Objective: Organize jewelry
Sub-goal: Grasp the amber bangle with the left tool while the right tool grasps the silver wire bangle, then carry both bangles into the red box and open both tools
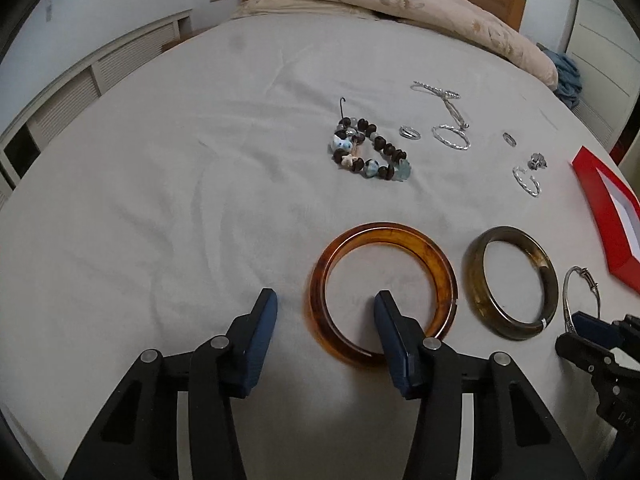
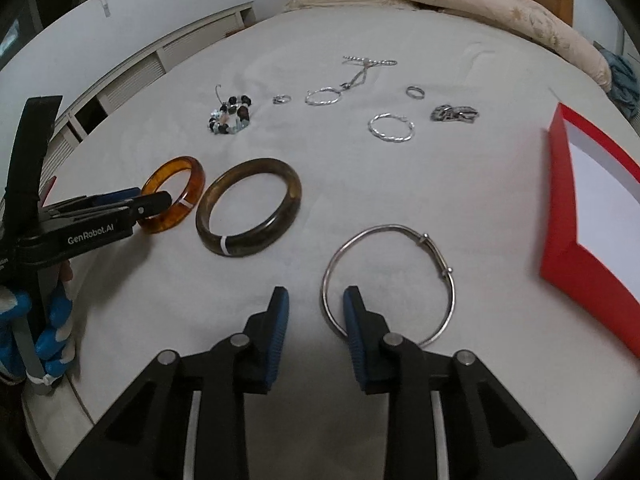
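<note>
at lower centre of each view, the left gripper point(image 1: 324, 300) straddles the amber resin bangle's point(image 1: 432, 248) rim and the right gripper point(image 2: 316, 300) the thin silver wire bangle's point(image 2: 384, 228), both jaws open, untouching.

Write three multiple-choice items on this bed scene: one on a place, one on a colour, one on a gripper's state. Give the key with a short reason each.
1. Where does the olive-brown bangle lie?
A. inside the red box
B. between the amber bangle and the thin silver bangle
C. on the folded quilt

2. What colour is the box at the right edge of the bed?
A. red
B. green
C. black

3. How does the right gripper stand at the thin silver bangle?
A. shut with nothing between its fingers
B. lifted high, far from it
C. open, one finger inside the ring, one outside, astride its wire

Key: 1 B, the right wrist view shows it flanked by those two. 2 A, its frame is bright red around a white inside. 3 C, the wire passes between the two blue pads, with gaps on both sides.
</note>
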